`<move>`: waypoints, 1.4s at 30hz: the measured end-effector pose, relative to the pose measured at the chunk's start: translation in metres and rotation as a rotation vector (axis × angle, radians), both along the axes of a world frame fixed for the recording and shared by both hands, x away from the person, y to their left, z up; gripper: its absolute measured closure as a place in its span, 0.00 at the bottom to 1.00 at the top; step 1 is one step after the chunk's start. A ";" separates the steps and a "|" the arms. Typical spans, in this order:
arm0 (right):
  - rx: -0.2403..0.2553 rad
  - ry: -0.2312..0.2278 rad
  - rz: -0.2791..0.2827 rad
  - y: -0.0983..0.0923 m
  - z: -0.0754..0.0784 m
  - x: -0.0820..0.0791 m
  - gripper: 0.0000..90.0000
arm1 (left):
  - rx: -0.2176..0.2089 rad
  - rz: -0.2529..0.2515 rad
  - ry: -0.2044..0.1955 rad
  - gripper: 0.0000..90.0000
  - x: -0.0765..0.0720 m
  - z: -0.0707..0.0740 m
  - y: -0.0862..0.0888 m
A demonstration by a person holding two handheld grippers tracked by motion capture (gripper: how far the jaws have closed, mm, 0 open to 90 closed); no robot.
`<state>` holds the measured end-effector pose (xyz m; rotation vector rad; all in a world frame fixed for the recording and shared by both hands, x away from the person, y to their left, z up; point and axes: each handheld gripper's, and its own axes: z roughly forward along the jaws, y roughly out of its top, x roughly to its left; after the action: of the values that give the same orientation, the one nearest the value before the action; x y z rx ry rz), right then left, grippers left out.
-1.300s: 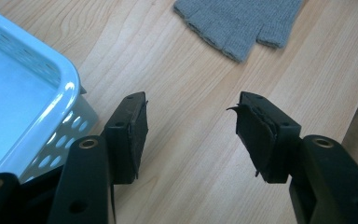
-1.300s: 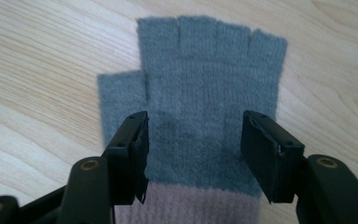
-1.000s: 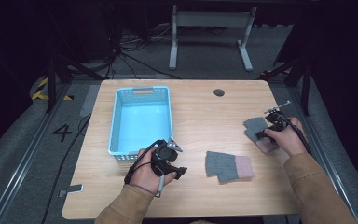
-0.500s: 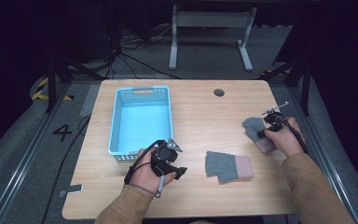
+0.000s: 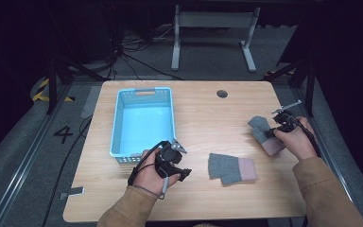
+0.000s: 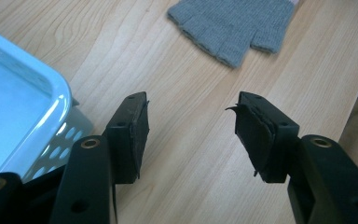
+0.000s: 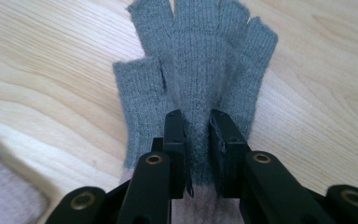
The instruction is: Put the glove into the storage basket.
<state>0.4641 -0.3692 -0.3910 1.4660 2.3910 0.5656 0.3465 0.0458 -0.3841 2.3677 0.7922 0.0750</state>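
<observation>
Gloves number 2 on the table (image 5: 198, 106), both grey knit, fingerless, with a pink cuff. Taking the 1 light blue basket (image 5: 118, 120) as landmark: glove 1 (image 5: 263, 132) lies far to the basket's right, close to the table's right edge, and glove 2 (image 5: 230, 168) lies flat to the right of the basket's near corner, between the basket and glove 1, well apart from both.

2 grippers are in use, 1 per hand. The right gripper (image 5: 273, 128) sits on glove 1; in the right gripper view its jaws have just been closing and now pinch a raised fold of the grey knit (image 7: 198, 93) between the pads (image 7: 177, 140), just above the pink cuff, with the 4 finger stubs and 1 thumb stub pointing away from the gripper.

The left gripper (image 5: 182, 170) hangs just beside the basket's near right corner, its jaws standing apart with bare wood between them. In the left gripper view the basket's rim (image 6: 51, 93) is at the left and glove 2 (image 6: 235, 23) lies farther off on the wood, untouched.
</observation>
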 end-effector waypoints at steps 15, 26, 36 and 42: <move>0.029 -0.053 0.156 0.018 0.031 -0.031 0.87 | -0.002 -0.022 -0.007 0.50 0.002 0.002 -0.008; 0.058 -0.084 0.322 0.044 0.045 -0.058 0.86 | -0.014 -0.044 -0.015 0.53 0.001 0.003 -0.011; 0.100 -0.098 0.394 0.061 0.045 -0.076 0.86 | -0.017 -0.058 0.006 0.59 0.000 0.005 -0.012; 0.167 -0.118 0.422 0.067 0.035 -0.088 0.86 | -0.024 -0.065 0.008 0.62 -0.001 0.005 -0.012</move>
<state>0.3764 -0.3023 -0.3555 0.9468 2.6181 0.9385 0.3459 0.0337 -0.3788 2.3704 0.7160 0.0284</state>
